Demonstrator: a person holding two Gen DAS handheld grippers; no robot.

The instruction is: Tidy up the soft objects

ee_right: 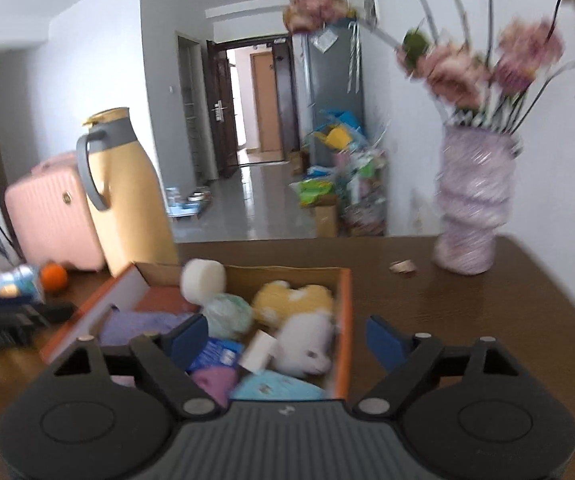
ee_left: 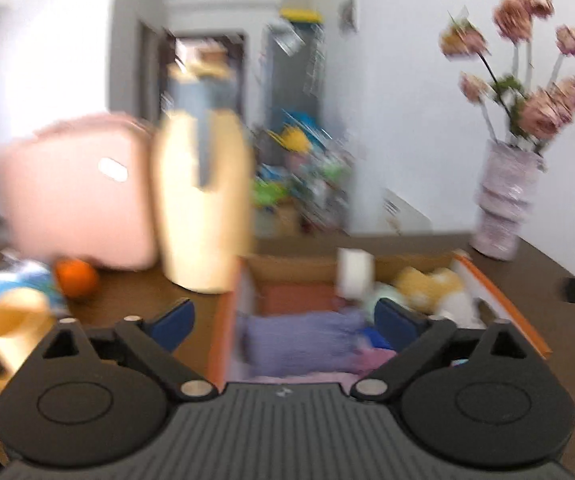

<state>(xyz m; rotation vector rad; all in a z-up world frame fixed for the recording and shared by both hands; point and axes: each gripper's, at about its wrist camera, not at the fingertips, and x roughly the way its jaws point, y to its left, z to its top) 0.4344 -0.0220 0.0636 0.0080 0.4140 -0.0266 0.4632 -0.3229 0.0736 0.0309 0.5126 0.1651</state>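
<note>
**Count around the one cardboard box**

One cardboard box (ee_right: 343, 320) stands on one brown table (ee_right: 467, 320). Inside it: one white roll (ee_right: 203, 284), one pale green bundle (ee_right: 227, 316), one yellow plush toy (ee_right: 293, 300), one white plush toy (ee_right: 307, 344), one purple cloth (ee_right: 139, 326). Left of the box: one yellow jug (ee_right: 127, 196), one pink suitcase (ee_right: 51, 212), one orange ball (ee_right: 53, 277). Right of it: one vase (ee_right: 473, 204) of flowers

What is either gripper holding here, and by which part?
Nothing. The left gripper and right gripper both stand open with no object between their blue pads; the soft items lie loose in the orange cardboard box.
</note>
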